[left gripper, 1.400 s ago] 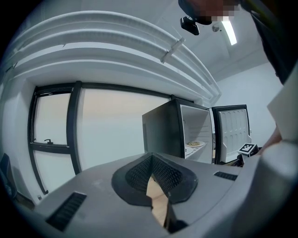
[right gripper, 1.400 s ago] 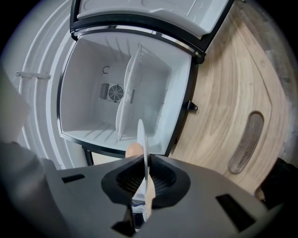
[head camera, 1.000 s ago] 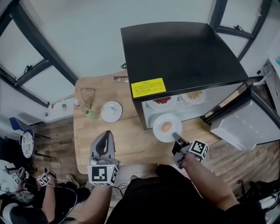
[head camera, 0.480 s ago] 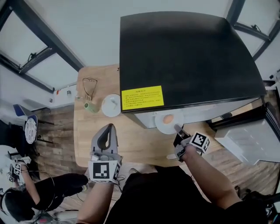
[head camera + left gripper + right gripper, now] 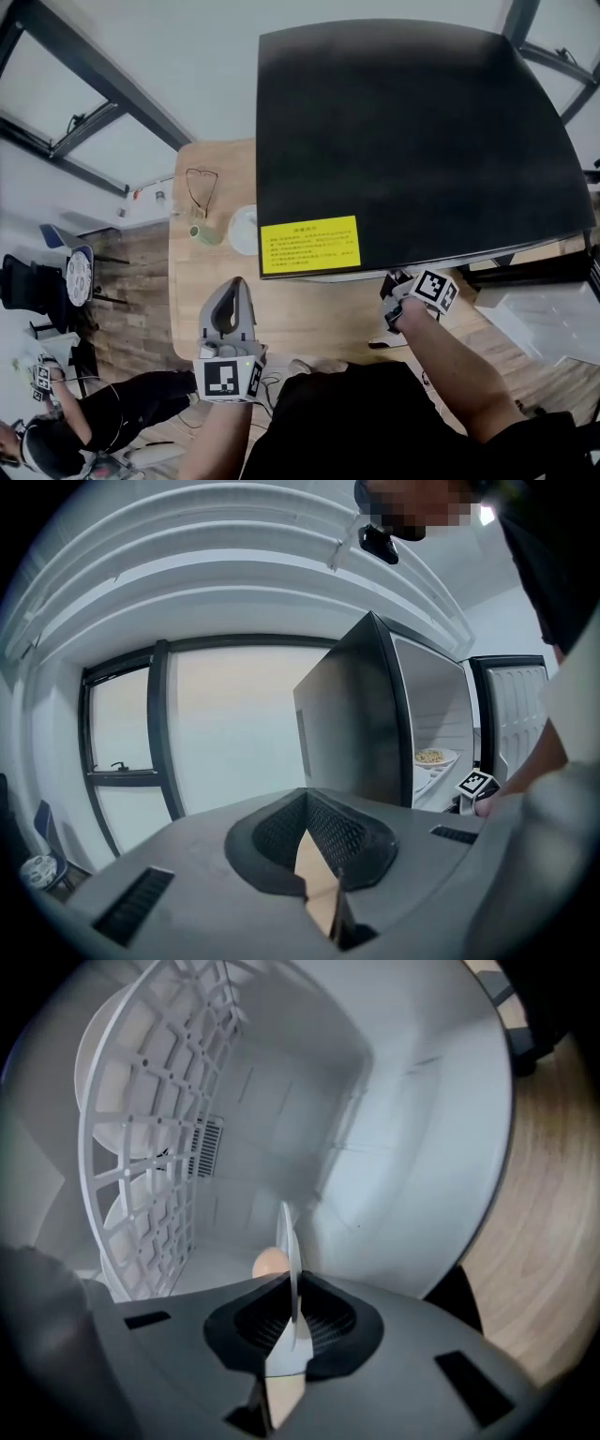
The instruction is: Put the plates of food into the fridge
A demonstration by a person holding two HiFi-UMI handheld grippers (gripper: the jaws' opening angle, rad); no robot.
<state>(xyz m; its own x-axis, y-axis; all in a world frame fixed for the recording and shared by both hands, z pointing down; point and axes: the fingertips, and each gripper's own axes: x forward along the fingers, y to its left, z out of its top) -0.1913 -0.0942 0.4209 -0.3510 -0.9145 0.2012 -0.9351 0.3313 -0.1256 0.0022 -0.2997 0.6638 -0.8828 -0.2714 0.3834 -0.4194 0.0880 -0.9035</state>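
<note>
At six o'clock in the right gripper view, the right gripper [image 5: 292, 1321] clamps the rim of the egg plate [image 5: 289, 1241], carried parallel to the wire shelf [image 5: 141, 1129] at nine o'clock, likely so it slides beneath inside the fridge [image 5: 422, 1147]. Over the table [image 5: 291, 314], the left gripper [image 5: 234, 286] hangs closed, empty, clear.

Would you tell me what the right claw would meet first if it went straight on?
Probably the fridge's white back wall; the space ahead of the right claw and its plate looks free, though depth is unclear.
</note>
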